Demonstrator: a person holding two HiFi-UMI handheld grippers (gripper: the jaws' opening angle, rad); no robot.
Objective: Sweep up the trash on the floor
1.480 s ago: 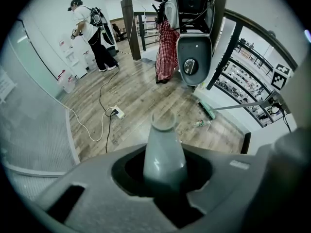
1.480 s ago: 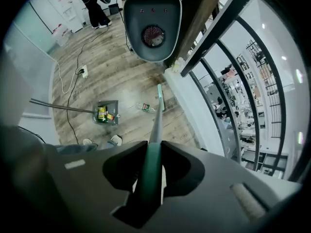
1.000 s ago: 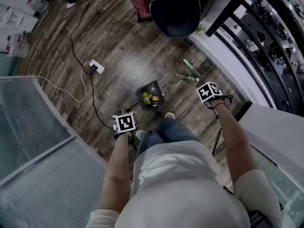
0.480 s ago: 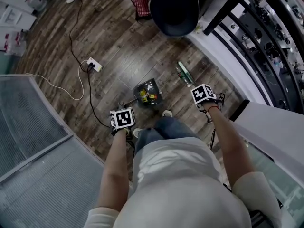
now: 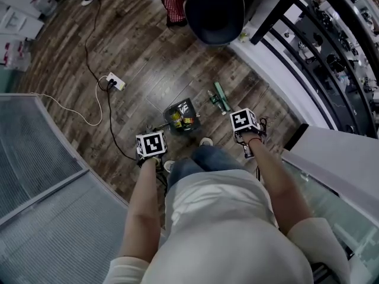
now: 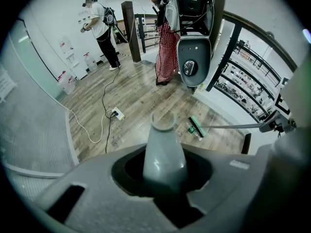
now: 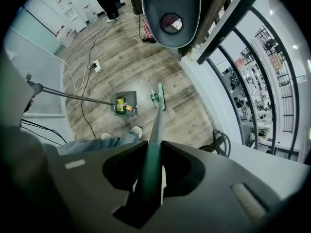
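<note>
A dark dustpan (image 5: 181,116) rests on the wooden floor, with yellow and green trash (image 5: 176,119) inside. My left gripper (image 5: 151,146) is shut on the dustpan's grey handle (image 6: 162,152). To the right of the pan, the green broom head (image 5: 222,96) lies on the floor with a green bottle (image 5: 212,98) against its left side. My right gripper (image 5: 244,123) is shut on the broom handle (image 7: 151,154). In the right gripper view the broom head (image 7: 161,96), the bottle (image 7: 153,97) and the dustpan (image 7: 125,105) show down the handle.
A white power strip (image 5: 116,81) with trailing cables lies left of the pan. A black chair (image 5: 214,10) stands at the back. A glass panel (image 5: 47,176) borders the left, and a white ledge with black railing (image 5: 284,76) the right. My shoes (image 5: 205,141) are near the pan.
My right gripper has moved left with the broom. The broom head and the bottle have slid across the floor towards the dustpan. The left gripper and the pan have hardly moved.
</note>
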